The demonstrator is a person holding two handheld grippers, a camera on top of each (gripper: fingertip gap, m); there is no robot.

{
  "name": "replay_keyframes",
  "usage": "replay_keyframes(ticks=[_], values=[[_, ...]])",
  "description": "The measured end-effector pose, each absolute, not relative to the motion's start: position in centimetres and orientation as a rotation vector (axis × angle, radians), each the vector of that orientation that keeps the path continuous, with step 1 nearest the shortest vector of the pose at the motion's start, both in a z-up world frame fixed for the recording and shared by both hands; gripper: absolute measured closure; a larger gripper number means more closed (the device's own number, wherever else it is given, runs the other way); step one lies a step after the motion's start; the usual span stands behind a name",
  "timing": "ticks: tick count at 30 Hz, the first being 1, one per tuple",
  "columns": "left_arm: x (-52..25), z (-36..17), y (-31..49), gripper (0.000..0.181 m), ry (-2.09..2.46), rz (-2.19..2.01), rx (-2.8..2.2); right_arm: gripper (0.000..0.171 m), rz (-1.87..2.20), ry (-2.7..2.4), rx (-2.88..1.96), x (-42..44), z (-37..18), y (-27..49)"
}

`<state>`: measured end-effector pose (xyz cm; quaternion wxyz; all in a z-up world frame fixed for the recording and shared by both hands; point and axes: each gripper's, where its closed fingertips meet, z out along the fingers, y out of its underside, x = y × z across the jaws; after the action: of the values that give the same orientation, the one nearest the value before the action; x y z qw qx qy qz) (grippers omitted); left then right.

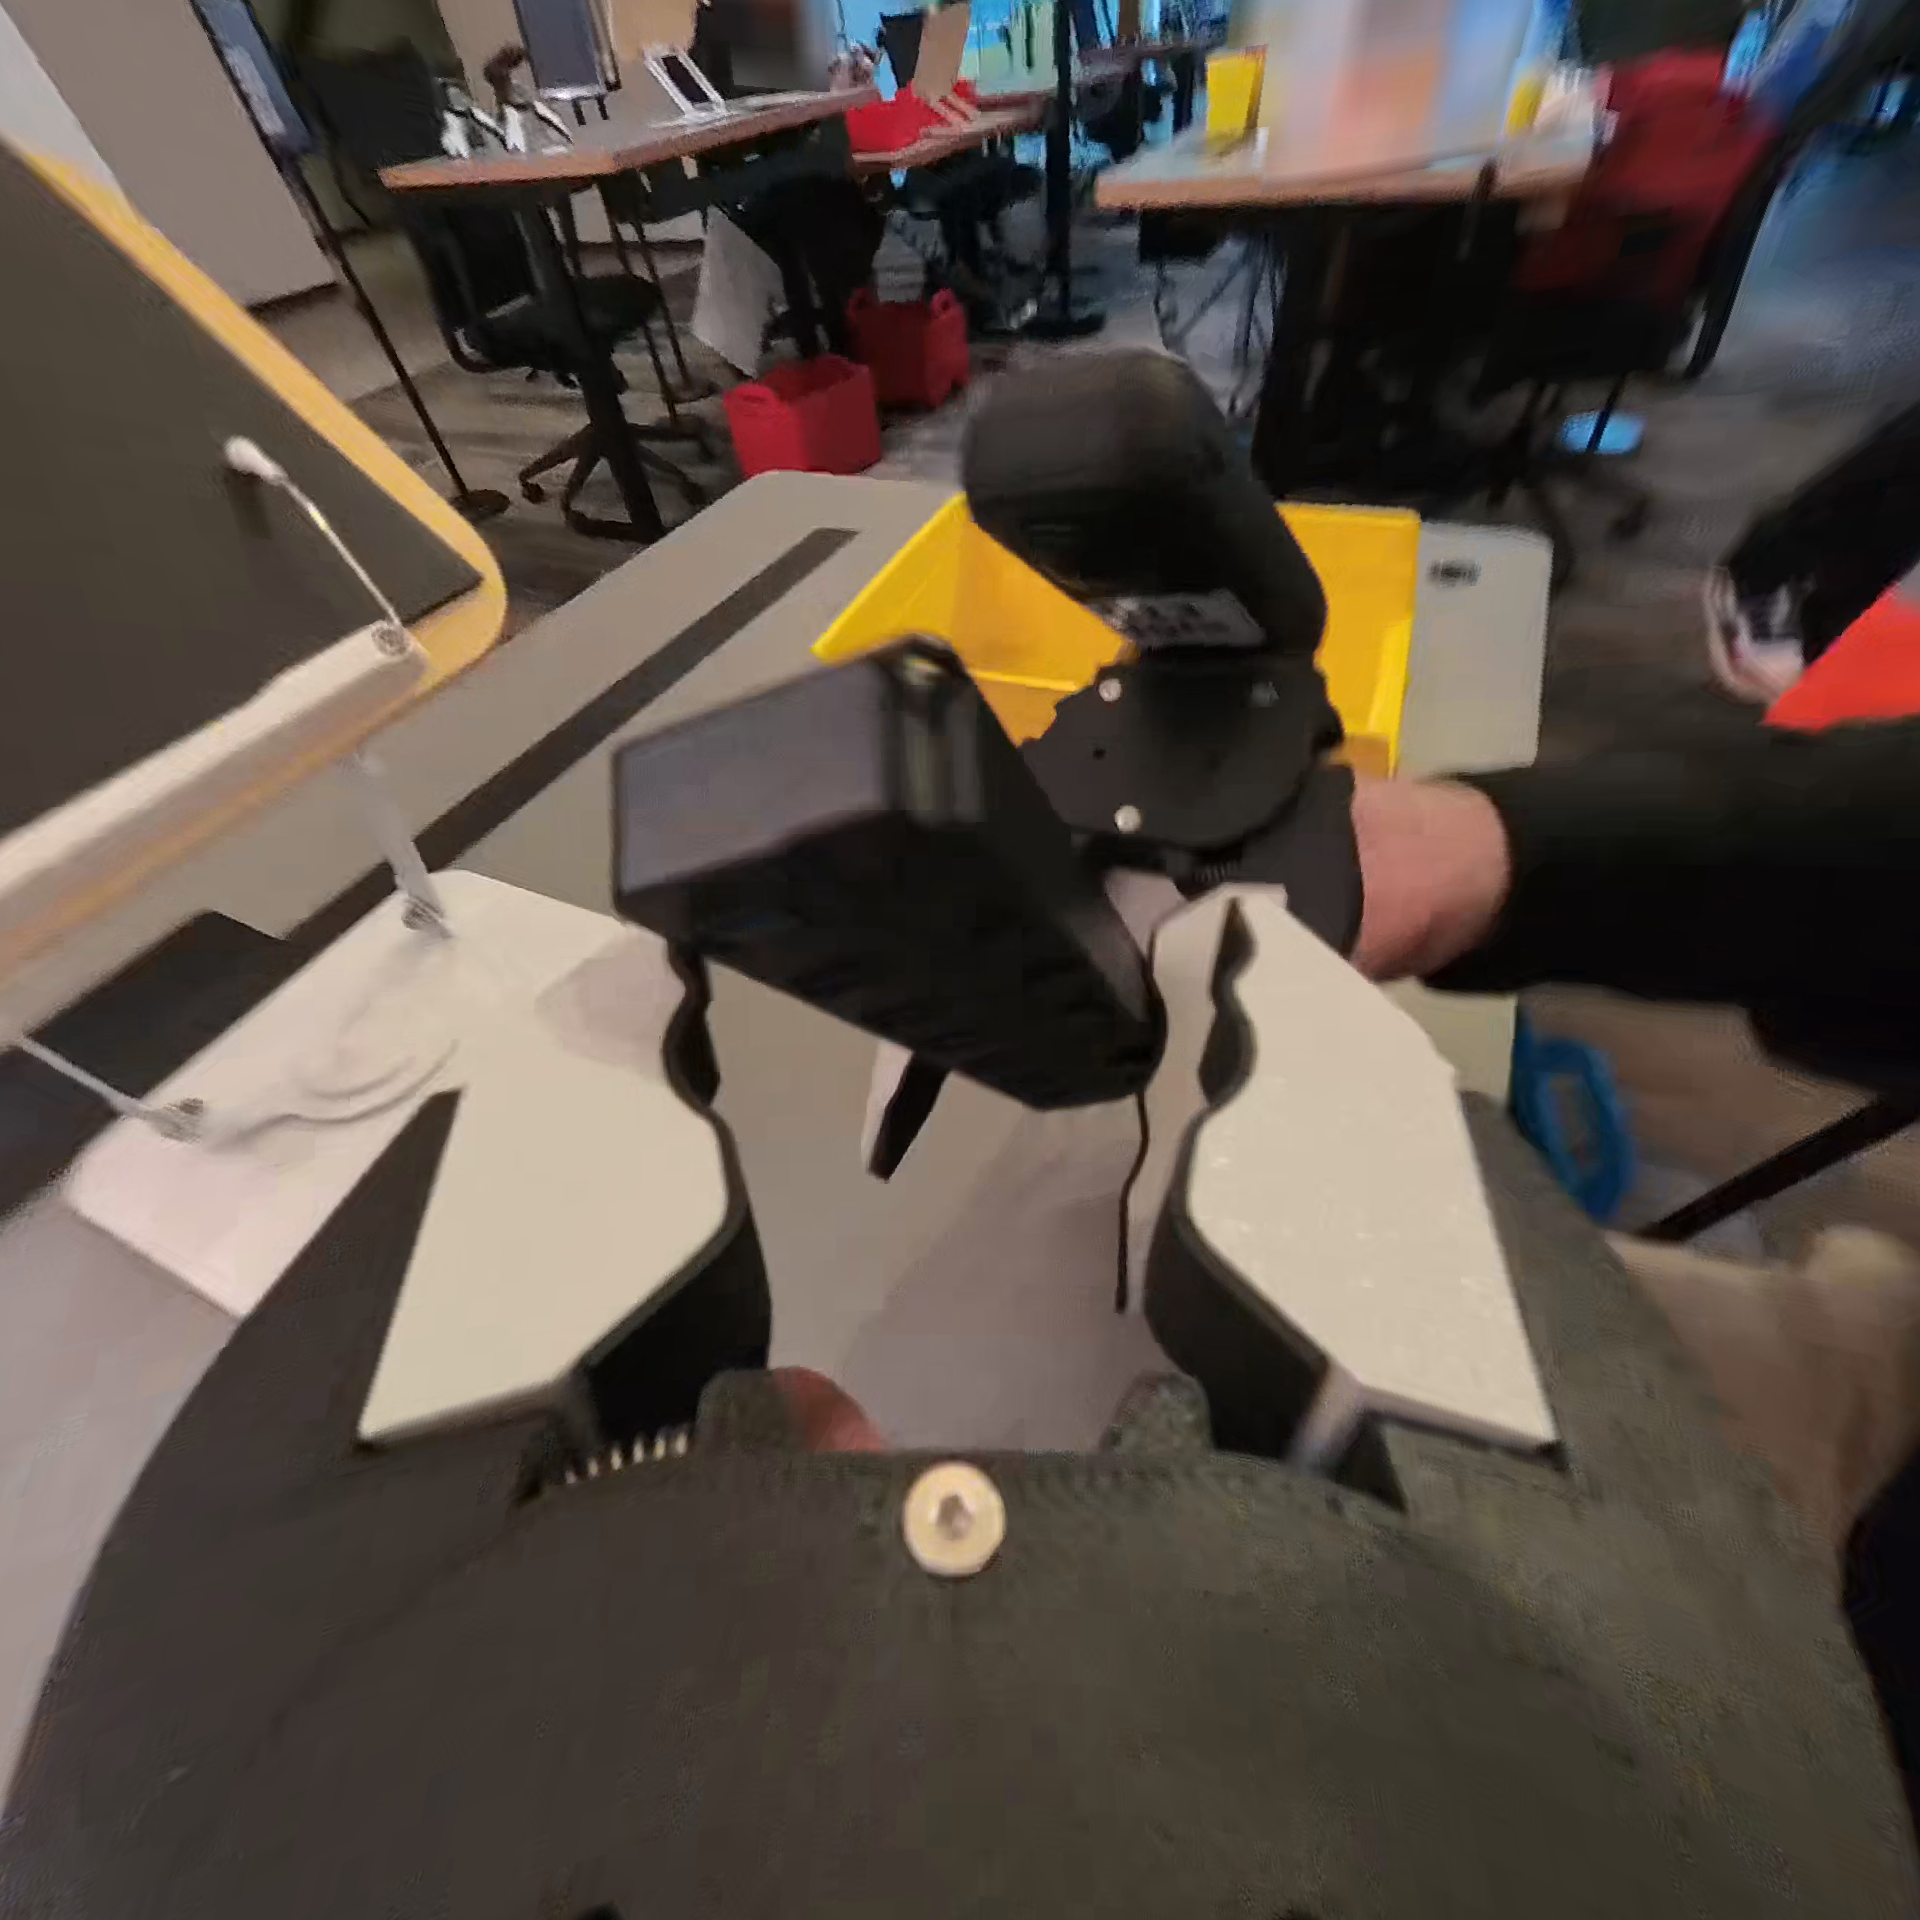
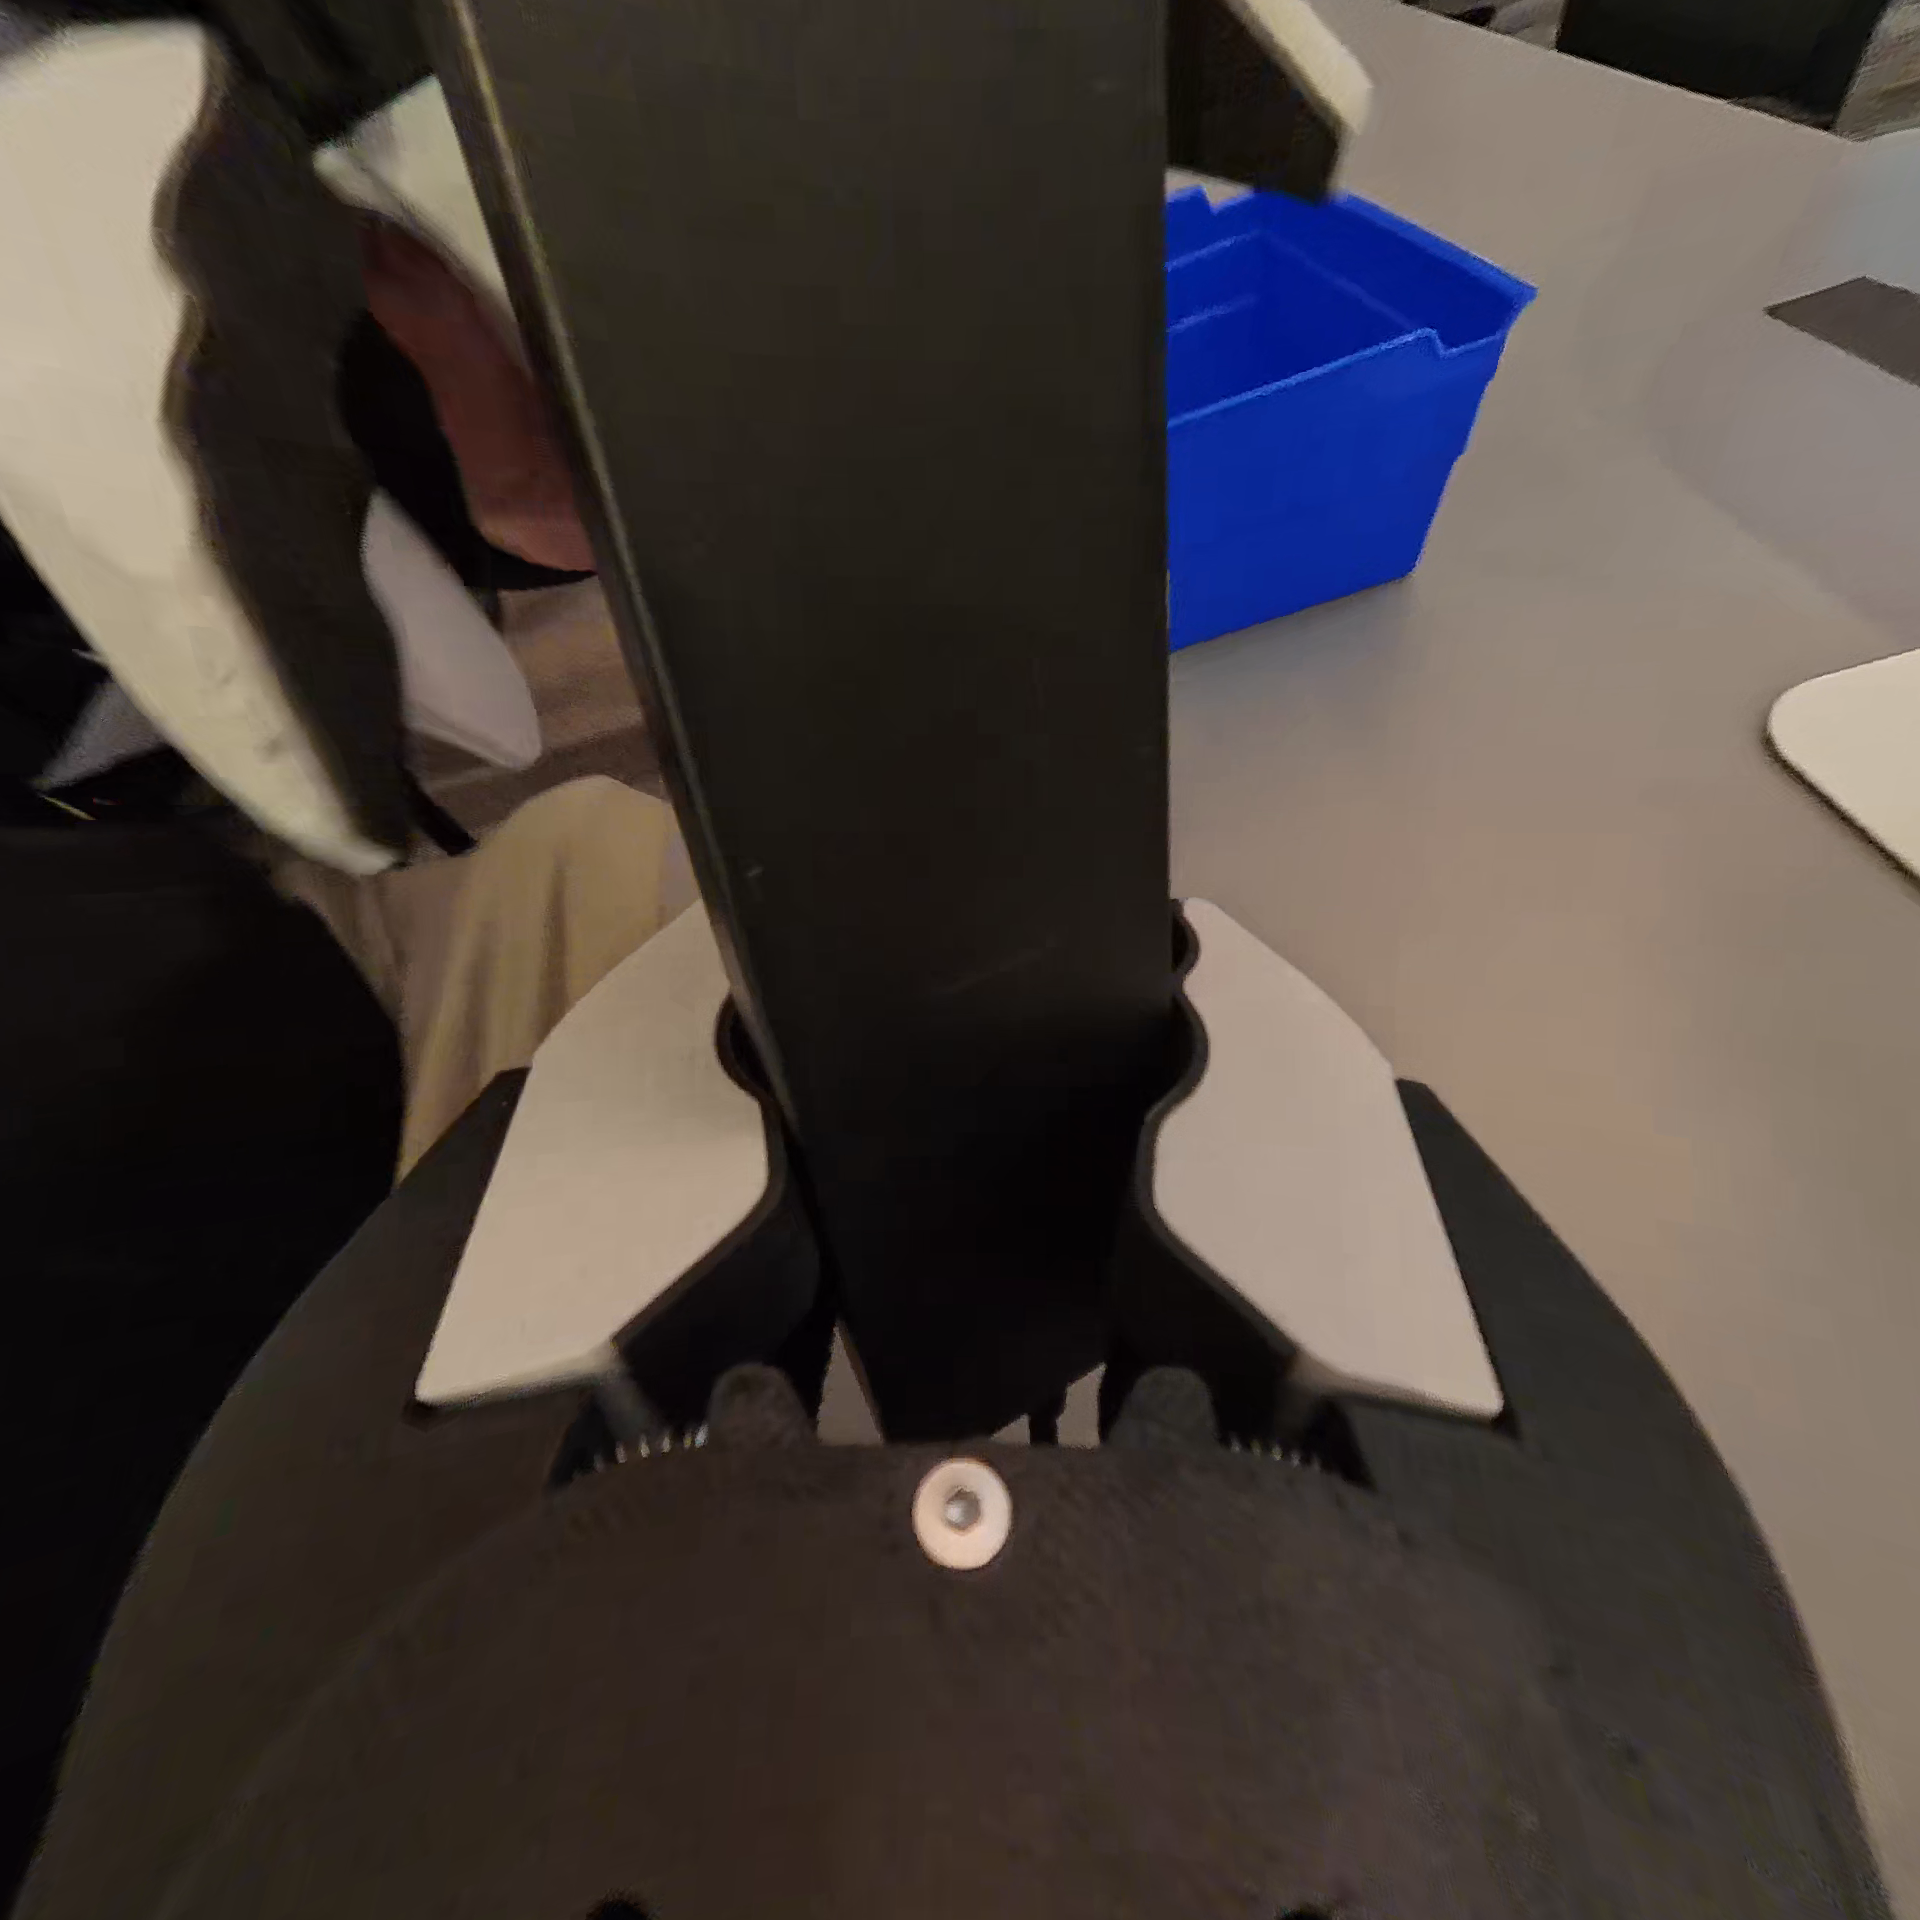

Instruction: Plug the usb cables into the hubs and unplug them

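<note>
My right gripper (image 2: 951,935) is shut on a long black box-shaped hub (image 2: 852,520) that runs forward out of its jaws. In the left wrist view the hub (image 1: 883,894) points toward me, with the right gripper's body (image 1: 1174,758) and a hand behind it. A thin black cord (image 1: 1132,1195) hangs from the hub's near end. My left gripper (image 1: 961,977) is open, and the hub's end sits about level with its spread fingertips without visible contact. Its fingers (image 2: 104,416) flank the hub in the right wrist view. White cables (image 1: 416,904) lie on a white sheet (image 1: 312,1091) at the left.
A yellow bin (image 1: 956,613) stands behind the right gripper on the grey table (image 1: 644,582). A blue bin (image 2: 1320,416) and a white pad (image 2: 1849,748) are on the table to the right. A black board with a yellow edge (image 1: 156,468) rises at the left, with a white cable on it. The grippers' ends are close to 8 centimeters from one another.
</note>
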<state>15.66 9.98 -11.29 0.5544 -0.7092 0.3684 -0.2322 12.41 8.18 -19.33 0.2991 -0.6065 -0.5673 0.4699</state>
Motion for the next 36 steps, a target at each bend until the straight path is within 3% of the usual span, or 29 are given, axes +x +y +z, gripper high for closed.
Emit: replay_keyframes(ticks=[3,9,18,23,26,36], values=[[15.6,-10.9,10.3,0.116,0.785,-0.669,-1.652,0.100,1.113,-1.537,-1.592,12.1,-19.9,8.3],[16.2,-11.2,9.2,0.123,0.897,-0.726,-1.623,0.093,1.117,-1.555,-1.610,11.9,-20.1,7.9],[16.9,-10.3,7.9,0.126,1.028,-0.893,-1.535,0.097,1.168,-1.676,-1.553,11.0,-20.2,5.1],[16.8,-9.8,7.7,0.126,1.014,-0.962,-1.485,0.093,1.394,-1.590,-1.549,10.5,-19.0,4.2],[16.6,-9.2,7.6,0.126,0.979,-0.986,-1.443,0.100,1.507,-1.521,-1.525,10.8,-17.8,4.5],[15.6,-9.6,8.0,0.125,0.982,-0.962,-1.464,0.104,1.373,-1.540,-1.543,11.3,-18.0,5.4]])
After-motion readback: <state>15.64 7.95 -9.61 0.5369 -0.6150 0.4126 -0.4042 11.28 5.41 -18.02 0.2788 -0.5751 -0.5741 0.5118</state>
